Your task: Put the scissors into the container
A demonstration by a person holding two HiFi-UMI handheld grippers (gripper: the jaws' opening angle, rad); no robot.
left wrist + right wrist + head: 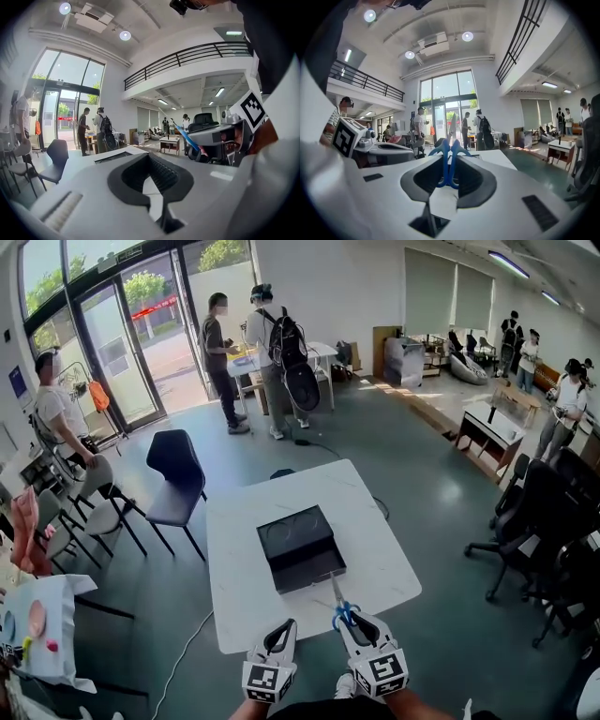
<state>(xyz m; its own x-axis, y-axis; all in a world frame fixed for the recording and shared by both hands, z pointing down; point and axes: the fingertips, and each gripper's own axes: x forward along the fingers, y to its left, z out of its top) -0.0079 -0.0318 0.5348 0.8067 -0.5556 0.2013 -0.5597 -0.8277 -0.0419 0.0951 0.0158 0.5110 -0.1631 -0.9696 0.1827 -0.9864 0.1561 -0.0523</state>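
Note:
The scissors have blue handles, and their blades point away over the white table toward the black open container. My right gripper is shut on the handles at the table's near edge. In the right gripper view the blue handles stand upright between the jaws. My left gripper hovers just left of it, shut and holding nothing. The left gripper view shows the container ahead and the right gripper with the scissors to its right.
A dark chair stands off the table's left side, and black office chairs off its right. A small cloth-covered table is at lower left. Several people stand far back near the glass doors.

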